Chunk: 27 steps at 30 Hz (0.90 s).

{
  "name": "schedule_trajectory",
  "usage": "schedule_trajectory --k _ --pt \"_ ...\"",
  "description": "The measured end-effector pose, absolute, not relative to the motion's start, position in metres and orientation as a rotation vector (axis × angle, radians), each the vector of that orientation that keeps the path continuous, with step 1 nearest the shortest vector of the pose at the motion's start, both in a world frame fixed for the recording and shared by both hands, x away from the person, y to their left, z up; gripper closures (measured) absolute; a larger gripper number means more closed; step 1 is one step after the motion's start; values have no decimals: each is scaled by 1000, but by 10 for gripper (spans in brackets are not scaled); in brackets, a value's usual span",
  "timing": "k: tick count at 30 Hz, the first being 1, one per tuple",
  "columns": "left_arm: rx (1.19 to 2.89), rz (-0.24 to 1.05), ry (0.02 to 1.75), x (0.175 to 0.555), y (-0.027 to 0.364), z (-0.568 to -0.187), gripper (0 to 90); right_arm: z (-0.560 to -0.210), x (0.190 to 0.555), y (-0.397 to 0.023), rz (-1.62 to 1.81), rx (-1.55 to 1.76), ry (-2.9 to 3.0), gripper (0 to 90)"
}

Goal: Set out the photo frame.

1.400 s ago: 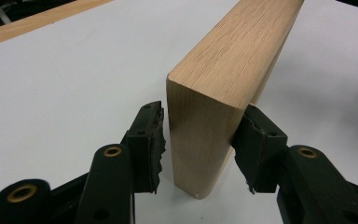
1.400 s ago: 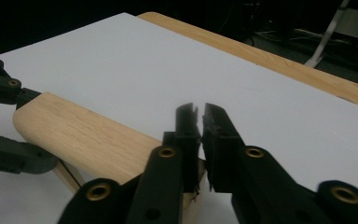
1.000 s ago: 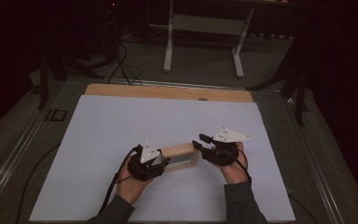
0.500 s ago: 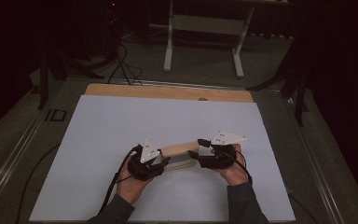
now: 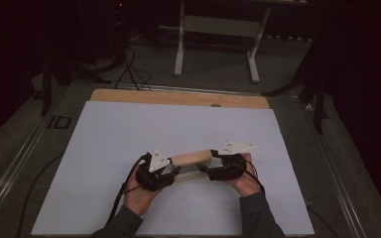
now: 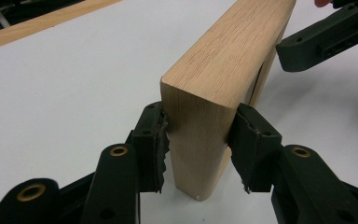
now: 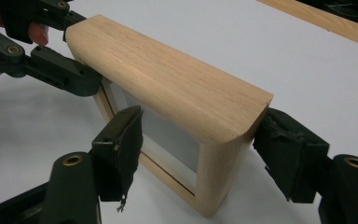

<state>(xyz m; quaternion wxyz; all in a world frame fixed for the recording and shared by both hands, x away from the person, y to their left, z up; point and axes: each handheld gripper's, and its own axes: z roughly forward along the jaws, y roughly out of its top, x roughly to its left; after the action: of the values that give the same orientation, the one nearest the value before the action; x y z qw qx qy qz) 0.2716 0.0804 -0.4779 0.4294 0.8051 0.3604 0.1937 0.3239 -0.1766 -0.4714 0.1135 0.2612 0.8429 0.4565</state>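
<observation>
**Wooden frame stood on edge between two pairs of tongs**

The wooden frame stands upright on its lower edge on the white worktop, towards the near middle of it, well short of the bare wooden strip along the far side. It is a deep, pale oak block with rounded top corners; in the right gripper view its inner face shows a grey panel set inside a thin inner border.

The left tongs grip one end of the frame: both ribbed black pads press on its two broad faces, low on the end, with the jaws about half apart around the wood. In the high view these tongs sit at the frame's left end, held by the person's left hand.

The right tongs sit at the other end. Their jaws have just been opening and now stand wide; the frame's end lies between them, but the pad on the panel side hangs clear of the wood, and the other pad sits just beside the rounded corner, whether touching I cannot tell. In the high view the right hand holds these tongs at the frame's right end.

Cables trail from the left tongs towards the near edge.
</observation>
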Motion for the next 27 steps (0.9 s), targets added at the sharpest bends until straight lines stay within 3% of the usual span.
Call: schedule_trajectory --k 16,27 --pt "1995 490 921 276 85 -478 574 -476 324 -170 1269 734 2454 443" --pt "1978 450 928 284 90 -478 566 -475 322 -167 1224 746 2438 457"
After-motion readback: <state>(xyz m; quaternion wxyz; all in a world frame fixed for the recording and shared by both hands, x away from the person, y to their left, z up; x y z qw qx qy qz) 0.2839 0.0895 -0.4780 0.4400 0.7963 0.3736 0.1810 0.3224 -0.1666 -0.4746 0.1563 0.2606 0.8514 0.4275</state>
